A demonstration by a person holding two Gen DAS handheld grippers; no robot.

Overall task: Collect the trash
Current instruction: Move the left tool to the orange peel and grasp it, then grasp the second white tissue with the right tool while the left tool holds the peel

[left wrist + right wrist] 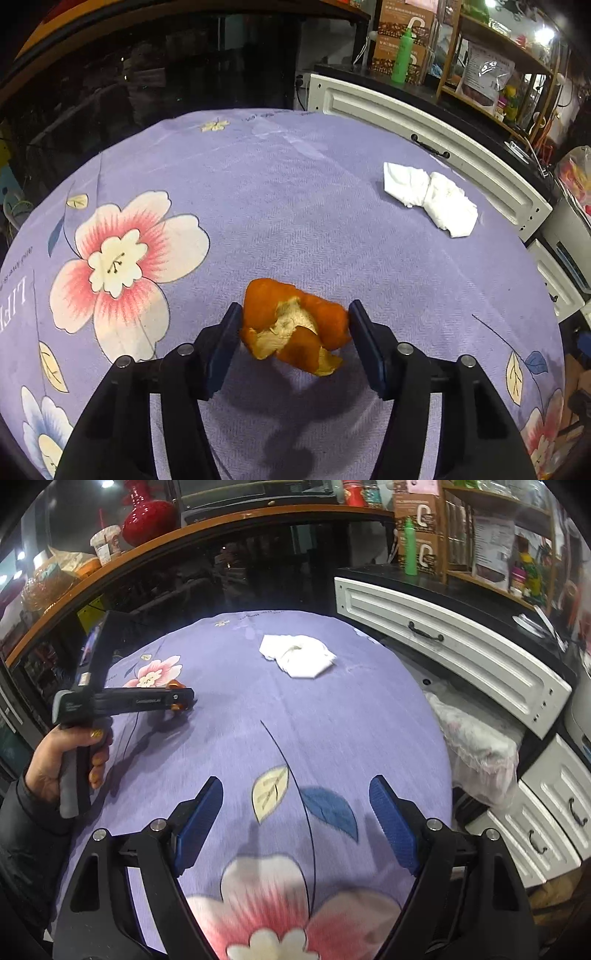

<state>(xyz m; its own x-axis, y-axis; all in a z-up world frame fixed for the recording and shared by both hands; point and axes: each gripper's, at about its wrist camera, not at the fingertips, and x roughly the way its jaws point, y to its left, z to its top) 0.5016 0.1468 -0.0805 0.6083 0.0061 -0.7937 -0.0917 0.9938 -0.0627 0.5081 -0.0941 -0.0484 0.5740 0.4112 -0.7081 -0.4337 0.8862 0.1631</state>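
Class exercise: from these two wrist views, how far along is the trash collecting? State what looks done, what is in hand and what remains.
Done: nothing visibly collected yet.

In hand: the left hand-held gripper has its pads against both sides of the orange peel, which still rests on the purple floral cloth.

Left: the crumpled white tissue lies untouched further back. The right hand-held gripper is open and empty over the cloth.

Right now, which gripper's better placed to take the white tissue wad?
Right. The right gripper is open and empty, pointed toward the tissue wad across bare cloth. The left gripper is occupied: its pads touch both sides of the orange peel.
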